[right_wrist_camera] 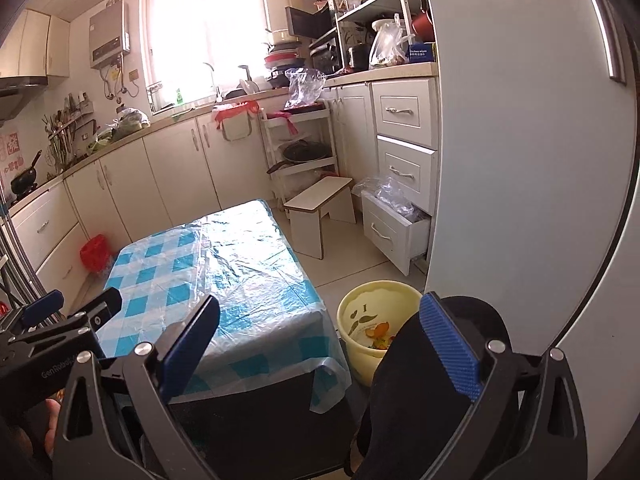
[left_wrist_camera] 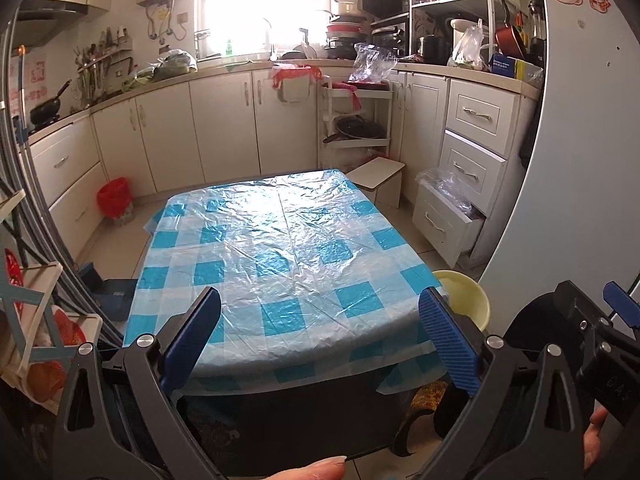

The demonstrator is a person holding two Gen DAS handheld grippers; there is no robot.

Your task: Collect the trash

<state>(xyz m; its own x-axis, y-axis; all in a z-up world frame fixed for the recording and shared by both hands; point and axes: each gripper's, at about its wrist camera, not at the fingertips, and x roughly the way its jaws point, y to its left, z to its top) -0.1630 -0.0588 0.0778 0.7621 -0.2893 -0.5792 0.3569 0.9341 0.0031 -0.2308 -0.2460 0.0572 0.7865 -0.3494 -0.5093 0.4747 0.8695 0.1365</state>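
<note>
Here I hold both tools above the near end of the low counter [left_wrist_camera: 280, 248], which is covered by a blue-and-white checked plastic sheet [right_wrist_camera: 224, 272]. My left tool [left_wrist_camera: 320, 340] is released, its blue pads spread wide with nothing between them, and the near edge of the sheet shows in the gap. My right tool [right_wrist_camera: 320, 344] is released as well, its fingers wide apart and holding nothing.

The trash sits in the pale yellow bucket [right_wrist_camera: 384, 300] on the floor, just beside the counter's right near corner and close to the white fridge [right_wrist_camera: 520, 160]. Inside it I can see orange peel and some greenish scraps [right_wrist_camera: 378, 338] against the bottom; I cannot tell what else is in there, since my dark trouser leg [right_wrist_camera: 408, 392] hides part of the bucket. In the left view only the bucket's rim peeks out past the sheet's corner.

Beyond the counter stand a small white stool [right_wrist_camera: 320, 204], an open bottom drawer [right_wrist_camera: 396, 232] stuffed with clear plastic, and a red bin [left_wrist_camera: 114, 196] by the cabinets.
</note>
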